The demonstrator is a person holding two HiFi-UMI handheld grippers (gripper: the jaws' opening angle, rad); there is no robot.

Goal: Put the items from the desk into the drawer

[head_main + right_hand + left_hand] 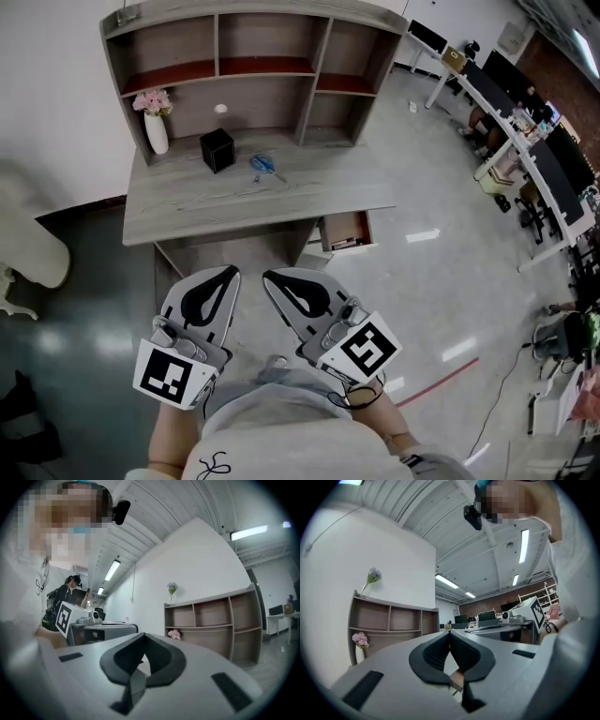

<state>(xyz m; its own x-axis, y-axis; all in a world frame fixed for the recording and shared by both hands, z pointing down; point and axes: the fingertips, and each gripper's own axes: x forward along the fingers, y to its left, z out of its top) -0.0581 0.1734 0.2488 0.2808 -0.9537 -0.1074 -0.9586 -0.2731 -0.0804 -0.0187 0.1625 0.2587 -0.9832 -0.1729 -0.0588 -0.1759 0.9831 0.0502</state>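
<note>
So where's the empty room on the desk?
The desk's whole front strip is bare, and so is its right end past the blue thing. It's crowded at the back left: vase, black box and blue thing sit close together.

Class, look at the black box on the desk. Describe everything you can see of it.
The black box is a small, cube-like block, matte and dark all over. It stands on the grey wood-look desk, toward the back, one corner turned to the camera, between the white vase and a blue item. Only the desk touches it.
</note>
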